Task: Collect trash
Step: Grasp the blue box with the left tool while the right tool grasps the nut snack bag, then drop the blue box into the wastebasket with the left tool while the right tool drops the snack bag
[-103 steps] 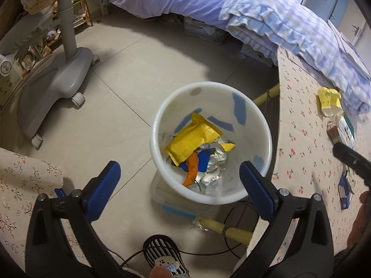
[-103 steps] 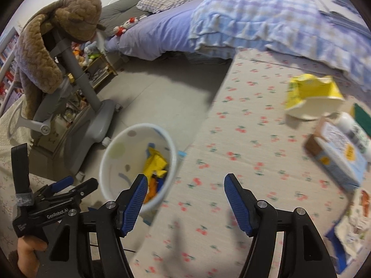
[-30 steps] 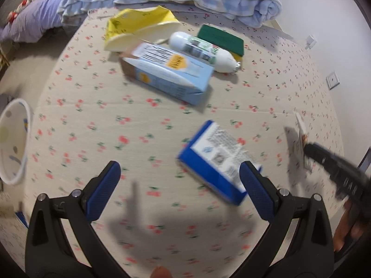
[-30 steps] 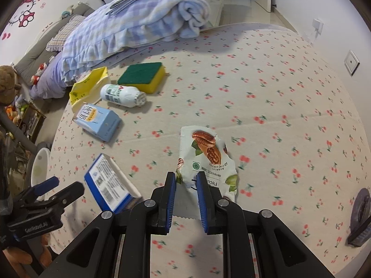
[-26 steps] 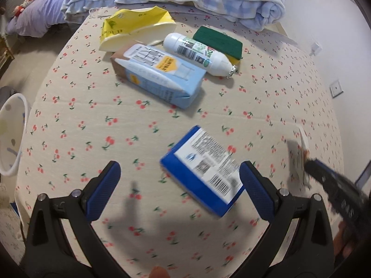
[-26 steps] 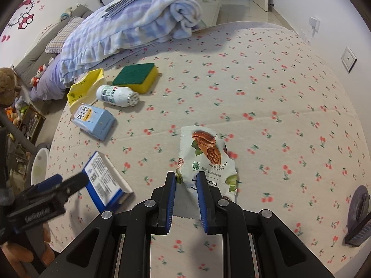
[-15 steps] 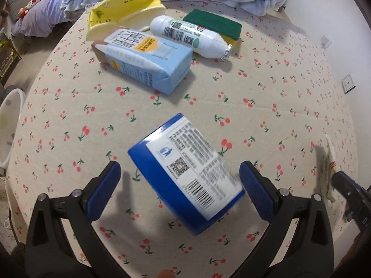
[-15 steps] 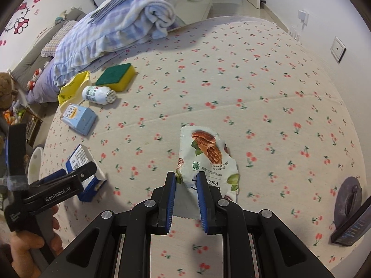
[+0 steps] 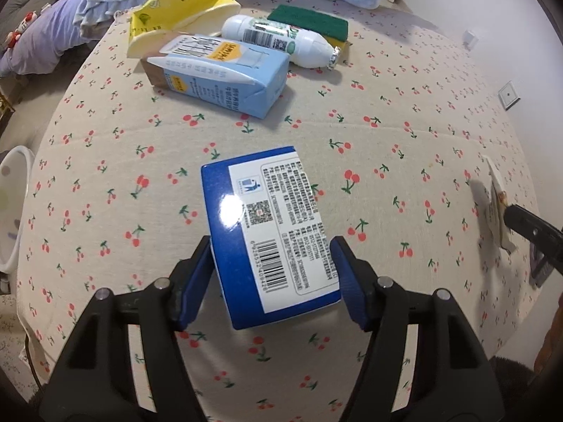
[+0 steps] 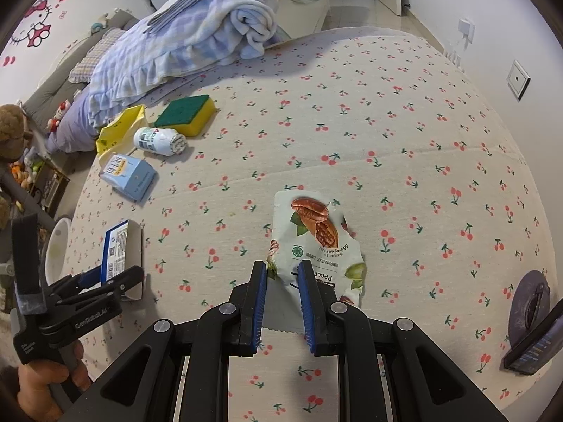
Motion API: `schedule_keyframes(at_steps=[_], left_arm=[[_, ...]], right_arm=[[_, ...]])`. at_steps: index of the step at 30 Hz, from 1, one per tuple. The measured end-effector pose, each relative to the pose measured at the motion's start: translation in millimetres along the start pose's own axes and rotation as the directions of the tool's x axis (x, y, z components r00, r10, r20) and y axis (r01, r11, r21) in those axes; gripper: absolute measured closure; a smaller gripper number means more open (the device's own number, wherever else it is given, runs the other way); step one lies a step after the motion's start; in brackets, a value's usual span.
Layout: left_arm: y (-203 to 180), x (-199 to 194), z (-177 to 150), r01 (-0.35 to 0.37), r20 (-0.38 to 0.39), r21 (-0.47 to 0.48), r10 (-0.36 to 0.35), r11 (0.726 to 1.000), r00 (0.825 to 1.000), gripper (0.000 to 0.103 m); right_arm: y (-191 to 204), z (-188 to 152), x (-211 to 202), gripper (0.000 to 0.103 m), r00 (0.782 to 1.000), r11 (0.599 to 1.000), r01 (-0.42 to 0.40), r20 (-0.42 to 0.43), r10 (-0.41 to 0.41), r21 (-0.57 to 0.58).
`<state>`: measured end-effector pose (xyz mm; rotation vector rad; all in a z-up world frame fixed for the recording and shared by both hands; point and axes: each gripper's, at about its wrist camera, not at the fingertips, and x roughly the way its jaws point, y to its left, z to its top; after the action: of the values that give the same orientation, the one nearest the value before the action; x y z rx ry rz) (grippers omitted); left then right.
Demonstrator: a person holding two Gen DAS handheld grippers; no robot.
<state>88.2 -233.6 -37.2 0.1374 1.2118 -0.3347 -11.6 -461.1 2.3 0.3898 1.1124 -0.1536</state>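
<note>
My left gripper point(image 9: 271, 267) is shut on a blue box point(image 9: 267, 225) with a white barcode label, near the cherry-print table's front edge; it also shows in the right wrist view point(image 10: 105, 277) at the left. My right gripper point(image 10: 283, 277) is shut on a white pecan snack wrapper point(image 10: 315, 239), held over the table; the wrapper's edge shows at the right of the left wrist view point(image 9: 498, 204). A light blue milk carton point(image 9: 214, 70), a white bottle point(image 9: 281, 40) and a yellow crumpled bag point(image 9: 176, 10) lie at the far side.
A green and yellow sponge point(image 10: 186, 112) lies behind the bottle. A white trash bin's rim point(image 9: 14, 207) stands on the floor left of the table. A bed with a blue blanket point(image 10: 197, 35) is behind. A dark round object point(image 10: 531, 302) and a phone point(image 10: 535, 344) lie at the right edge.
My left gripper has moved forward over the blue box and closed its fingers on the box's sides. My right gripper still holds the pecan wrapper, which has hardly moved.
</note>
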Motion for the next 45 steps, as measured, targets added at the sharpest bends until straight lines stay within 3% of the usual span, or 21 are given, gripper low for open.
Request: schedule_keyframes(at_steps=[12, 30, 45], left_arm=[[35.7, -30.8, 2.8, 0.008, 0.095, 0.014, -0.009, 1.0, 0.995, 0.036], [126.6, -57.8, -3.5, 0.035, 0.146, -0.134, -0.015, 0.99, 0.989, 0.036], [221.2, -77.1, -20.2, 0.049, 0.188, -0.29, 0.007, 0.956, 0.982, 0.036]], right_arm=[[32.3, 8.8, 1.2, 0.084, 1.0, 0.999, -0.022, 0.002, 0.023, -0.038], [131.5, 18.7, 6.7, 0.084, 0.995, 0.983, -0.096, 0.0, 0.097, -0.153], [220.0, 17.7, 24.0, 0.084, 0.99, 0.956, -0.143, -0.034, 0.139, -0.256]])
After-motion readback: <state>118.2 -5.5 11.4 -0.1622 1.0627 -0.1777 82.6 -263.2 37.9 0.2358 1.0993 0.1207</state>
